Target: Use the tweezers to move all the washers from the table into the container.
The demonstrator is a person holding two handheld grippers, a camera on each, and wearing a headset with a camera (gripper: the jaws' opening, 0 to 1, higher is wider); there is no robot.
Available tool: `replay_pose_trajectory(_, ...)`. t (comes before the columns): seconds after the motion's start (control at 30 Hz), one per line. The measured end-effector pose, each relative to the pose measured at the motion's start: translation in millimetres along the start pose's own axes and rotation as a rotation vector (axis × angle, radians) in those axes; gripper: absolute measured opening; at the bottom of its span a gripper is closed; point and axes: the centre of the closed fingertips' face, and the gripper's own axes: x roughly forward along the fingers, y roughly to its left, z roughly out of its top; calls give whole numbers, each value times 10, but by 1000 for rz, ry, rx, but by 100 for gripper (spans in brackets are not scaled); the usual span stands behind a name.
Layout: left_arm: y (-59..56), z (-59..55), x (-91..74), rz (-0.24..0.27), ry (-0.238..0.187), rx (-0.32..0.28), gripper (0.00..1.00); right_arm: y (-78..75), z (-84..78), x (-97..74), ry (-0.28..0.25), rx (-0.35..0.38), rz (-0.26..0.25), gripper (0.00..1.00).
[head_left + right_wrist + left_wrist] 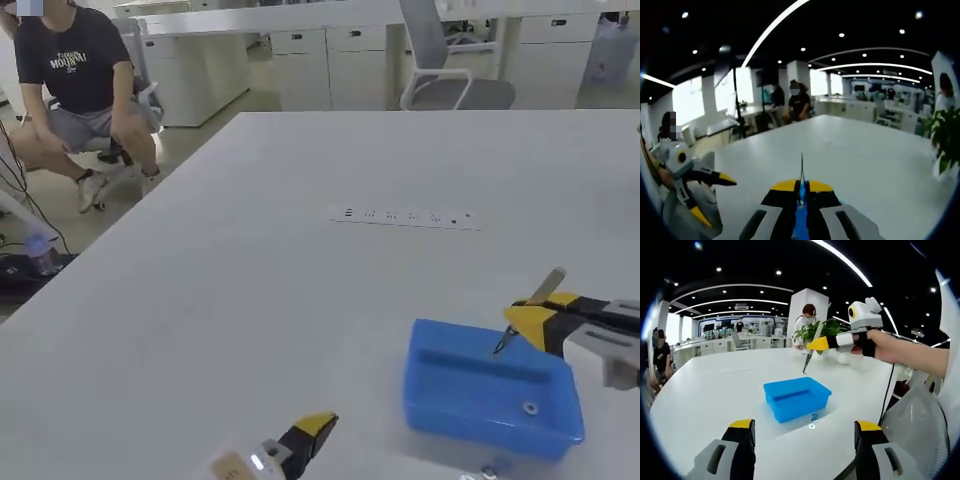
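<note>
Right gripper: clamped on tweezers above container.
Left gripper: jaws apart.
Risk: thin washers could slip from the tips.

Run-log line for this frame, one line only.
right gripper: shut on tweezers, tip above blue container | left gripper: open, empty | one washer inside | two washers on table

This is an open-plan office. A big white worktop with a built-in socket strip faces white drawer cabinets and a grey swivel chair. Curved ceiling lights run over more desks and a potted plant.
</note>
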Motion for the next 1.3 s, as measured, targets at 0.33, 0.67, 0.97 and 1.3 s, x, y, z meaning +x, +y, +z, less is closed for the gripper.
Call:
replay_pose_trajectory(0.33,-35,46,6,-23,-26,-9,85,-61,-97,93,40,-3,1,3)
replay_pose_trajectory(0.67,-20,16,7,-17,-13,-5,84,-120,-350,136,112,12,15,3)
replay_pose_trajectory(0.97,-69,24,14,-37,-15,-3,84,-81,-498,180,141,30,22,3)
replay_pose_trajectory(1.3,-53,9,10,-34,-12,-7,83,-114,-595,190,161,44,14,3)
